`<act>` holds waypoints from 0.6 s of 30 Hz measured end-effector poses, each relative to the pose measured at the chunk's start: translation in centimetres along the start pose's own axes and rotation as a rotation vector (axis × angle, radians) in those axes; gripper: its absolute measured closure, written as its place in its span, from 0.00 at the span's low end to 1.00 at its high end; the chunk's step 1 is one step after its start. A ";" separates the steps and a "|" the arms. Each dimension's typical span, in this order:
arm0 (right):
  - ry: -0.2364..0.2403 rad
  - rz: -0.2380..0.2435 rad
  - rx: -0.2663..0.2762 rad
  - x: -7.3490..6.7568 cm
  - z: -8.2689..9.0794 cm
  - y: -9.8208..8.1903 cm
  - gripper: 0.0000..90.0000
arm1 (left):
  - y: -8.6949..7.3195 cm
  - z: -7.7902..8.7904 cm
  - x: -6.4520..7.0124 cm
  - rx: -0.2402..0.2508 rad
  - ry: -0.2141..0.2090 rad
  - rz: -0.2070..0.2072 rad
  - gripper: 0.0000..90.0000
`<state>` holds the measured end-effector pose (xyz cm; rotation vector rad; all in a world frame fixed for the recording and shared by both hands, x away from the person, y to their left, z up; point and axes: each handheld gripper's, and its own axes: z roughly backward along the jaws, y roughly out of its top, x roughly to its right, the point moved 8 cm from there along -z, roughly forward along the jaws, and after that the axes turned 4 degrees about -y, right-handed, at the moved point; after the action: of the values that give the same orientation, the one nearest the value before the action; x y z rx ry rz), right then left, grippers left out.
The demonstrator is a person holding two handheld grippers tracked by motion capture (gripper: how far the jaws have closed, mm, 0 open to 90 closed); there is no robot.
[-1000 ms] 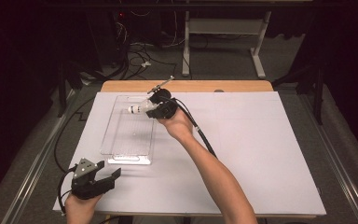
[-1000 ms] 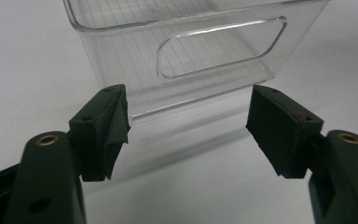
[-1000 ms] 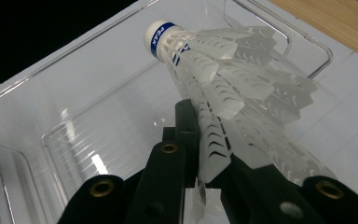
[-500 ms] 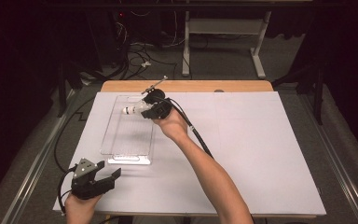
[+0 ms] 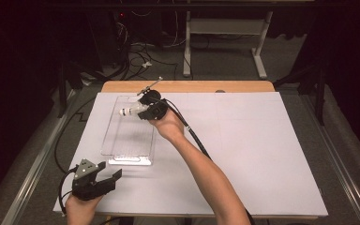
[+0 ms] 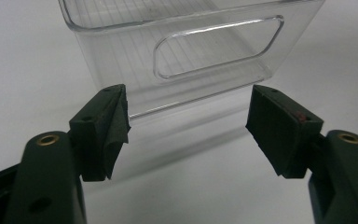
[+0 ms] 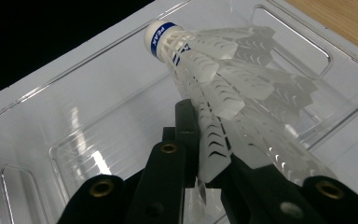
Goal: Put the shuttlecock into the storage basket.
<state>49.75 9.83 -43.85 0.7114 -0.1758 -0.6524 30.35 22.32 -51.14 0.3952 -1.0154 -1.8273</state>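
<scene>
Left claw sits at the near-left corner of the white tabletop, jaws wide apart, nothing between them. The hand under it is cut off by the bottom edge of the high view. In the left gripper view that claw faces the short near wall of the clear bin with its cut-out handle; bin close ahead, not touching the pads, upper part cropped.

Further right, the clear bin lies lengthwise on the tabletop, walls hard to trace from above (transparent, mostly glare lines). Right claw hangs over the bin's far end, clamped on a white shuttlecock, cork pointing left in the high view. The shuttlecock is small and blurry there.

Right gripper view is clearer: right claw pinches the feather skirt of the shuttlecock, cork with a blue band up and away. The skirt's rear is hidden behind the jaws. Whether the shuttlecock touches the bin floor: cannot tell. Forearm runs down to the bottom edge, cable alongside.
</scene>
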 end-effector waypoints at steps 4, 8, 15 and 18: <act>0.006 -0.002 -0.007 -0.3 -0.5 0.1 0.98 | 0.0 0.0 0.0 0.002 0.000 0.001 0.34; 0.010 -0.001 -0.013 -0.4 -1.0 0.1 0.98 | 0.0 0.1 -0.1 0.004 -0.001 0.003 0.34; 0.015 -0.003 -0.027 -0.6 -1.8 0.0 0.98 | 0.0 0.1 -0.1 0.004 -0.001 0.002 0.34; 0.014 -0.011 -0.035 -0.7 -2.1 -0.1 0.98 | 0.0 0.1 -0.1 0.004 -0.001 0.001 0.34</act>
<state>49.95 11.34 -45.41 0.6836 -0.1474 -0.6595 30.34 22.40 -51.09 0.3959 -1.0204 -1.8250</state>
